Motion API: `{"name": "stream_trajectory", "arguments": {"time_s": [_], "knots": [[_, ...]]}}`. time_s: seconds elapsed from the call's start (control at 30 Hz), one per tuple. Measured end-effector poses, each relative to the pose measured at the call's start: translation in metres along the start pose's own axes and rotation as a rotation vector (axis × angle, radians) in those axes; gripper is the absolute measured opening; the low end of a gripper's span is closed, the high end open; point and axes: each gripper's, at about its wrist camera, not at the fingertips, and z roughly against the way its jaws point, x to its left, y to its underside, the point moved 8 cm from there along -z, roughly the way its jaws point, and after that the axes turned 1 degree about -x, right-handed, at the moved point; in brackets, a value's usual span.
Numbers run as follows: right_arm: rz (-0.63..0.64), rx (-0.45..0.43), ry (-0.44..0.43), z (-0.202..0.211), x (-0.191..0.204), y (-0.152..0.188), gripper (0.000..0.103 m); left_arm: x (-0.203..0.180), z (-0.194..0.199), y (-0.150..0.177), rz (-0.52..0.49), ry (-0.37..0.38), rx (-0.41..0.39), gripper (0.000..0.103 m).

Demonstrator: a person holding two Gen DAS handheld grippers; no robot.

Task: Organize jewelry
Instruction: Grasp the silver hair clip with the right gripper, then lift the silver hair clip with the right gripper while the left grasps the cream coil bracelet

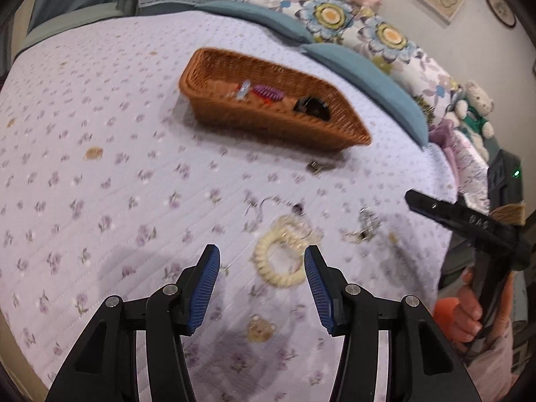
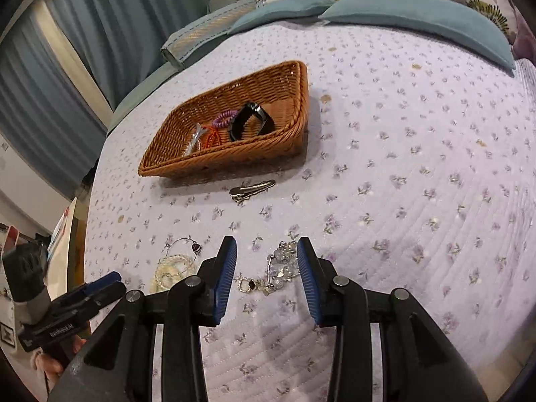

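A brown wicker basket [image 1: 345, 127] [image 2: 294, 77] lies on the bed and holds a black watch [image 2: 249, 122], a purple coil hair tie [image 2: 223, 119], an orange tie and a clear clip. Loose on the quilt are a cream coil bracelet [image 1: 268, 268] [image 2: 167, 273], a thin chain with a dark red pendant [image 2: 196, 247] [image 1: 298, 207], a crystal bead bracelet [image 2: 283, 264] [image 1: 365, 224] and a metal hair clip [image 2: 253, 188] [image 1: 316, 166]. My left gripper [image 1: 262, 258] is open just above the cream bracelet. My right gripper [image 2: 266, 251] is open over the crystal bracelet.
The bed has a lilac flowered quilt [image 2: 418, 167]. Teal cushions [image 1: 365, 73] and floral pillows [image 1: 335, 13] line its head, with plush toys [image 1: 475, 107] beyond. Blue curtains [image 2: 100, 33] hang behind. The bed edge is near on the right in the left wrist view.
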Motion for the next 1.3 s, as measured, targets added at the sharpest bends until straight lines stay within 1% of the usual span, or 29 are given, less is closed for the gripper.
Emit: {"name": "stream_trajectory", "arguments": {"time_s": [0.13, 0.23, 0.3, 0.4, 0.47, 0.57, 0.63, 0.67, 0.7, 0.73, 0.77, 0.8, 0.83, 0.87, 0.9, 0.97, 1.07, 1.1, 1.13, 1.23, 1.3], "knots": [[0.010, 0.012, -0.003, -0.017, 0.012, -0.011, 0.041, 0.000, -0.007, 0.002, -0.014, -0.015, 0.009, 0.054], [-0.017, 0.036, -0.009, -0.040, 0.021, -0.019, 0.041, 0.000, -0.012, 0.003, -0.027, -0.026, 0.014, 0.054], [-0.069, 0.057, 0.002, -0.062, 0.023, -0.024, 0.041, -0.001, -0.015, 0.005, -0.031, -0.035, 0.023, 0.054], [-0.194, 0.078, 0.025, -0.093, 0.021, -0.030, 0.041, 0.001, -0.017, 0.005, -0.039, -0.044, 0.028, 0.054], [-0.262, 0.084, 0.043, -0.106, 0.017, -0.031, 0.041, 0.001, -0.017, 0.005, -0.038, -0.044, 0.027, 0.054], [-0.342, 0.069, 0.090, -0.123, 0.013, -0.034, 0.042, 0.005, -0.016, 0.004, -0.032, -0.044, 0.024, 0.054], [-0.355, 0.033, 0.155, -0.128, 0.013, -0.039, 0.042, 0.008, -0.017, 0.003, -0.023, -0.043, 0.026, 0.054], [-0.349, 0.029, 0.180, -0.130, 0.014, -0.042, 0.043, 0.010, -0.017, 0.003, -0.020, -0.043, 0.027, 0.054], [-0.325, 0.031, 0.230, -0.135, 0.016, -0.044, 0.043, 0.011, -0.018, 0.003, -0.016, -0.044, 0.029, 0.054], [-0.305, 0.034, 0.260, -0.138, 0.017, -0.045, 0.043, 0.012, -0.019, 0.002, -0.014, -0.043, 0.031, 0.054], [-0.263, 0.038, 0.308, -0.141, 0.022, -0.045, 0.043, 0.012, -0.019, 0.003, -0.014, -0.042, 0.033, 0.054], [-0.230, 0.040, 0.333, -0.143, 0.026, -0.044, 0.043, 0.012, -0.020, 0.003, -0.016, -0.042, 0.036, 0.054], [-0.182, 0.043, 0.361, -0.144, 0.030, -0.042, 0.041, 0.012, -0.021, 0.003, -0.019, -0.043, 0.037, 0.054], [-0.151, 0.045, 0.376, -0.144, 0.032, -0.039, 0.032, 0.012, -0.021, 0.004, -0.021, -0.043, 0.040, 0.054], [-0.131, 0.046, 0.379, -0.142, 0.032, -0.037, 0.031, 0.011, -0.022, 0.004, -0.023, -0.040, 0.043, 0.054], [-0.124, 0.061, 0.338, -0.137, 0.030, -0.031, 0.026, 0.010, -0.023, 0.005, -0.025, -0.036, 0.048, 0.054], [-0.093, 0.095, 0.284, -0.126, 0.028, -0.022, 0.026, 0.006, -0.028, 0.008, -0.036, -0.026, 0.066, 0.052], [-0.070, 0.106, 0.267, -0.124, 0.028, -0.018, 0.026, 0.005, -0.030, 0.009, -0.046, -0.028, 0.073, 0.047], [-0.048, 0.115, 0.251, -0.121, 0.029, -0.015, 0.026, 0.003, -0.033, 0.011, -0.058, -0.032, 0.082, 0.044], [0.015, 0.122, 0.223, -0.114, 0.032, -0.007, 0.026, -0.002, -0.038, 0.011, -0.087, -0.051, 0.083, 0.044], [0.053, 0.110, 0.204, -0.113, 0.034, -0.003, 0.026, -0.004, -0.044, 0.009, -0.101, -0.072, 0.088, 0.044]]}}
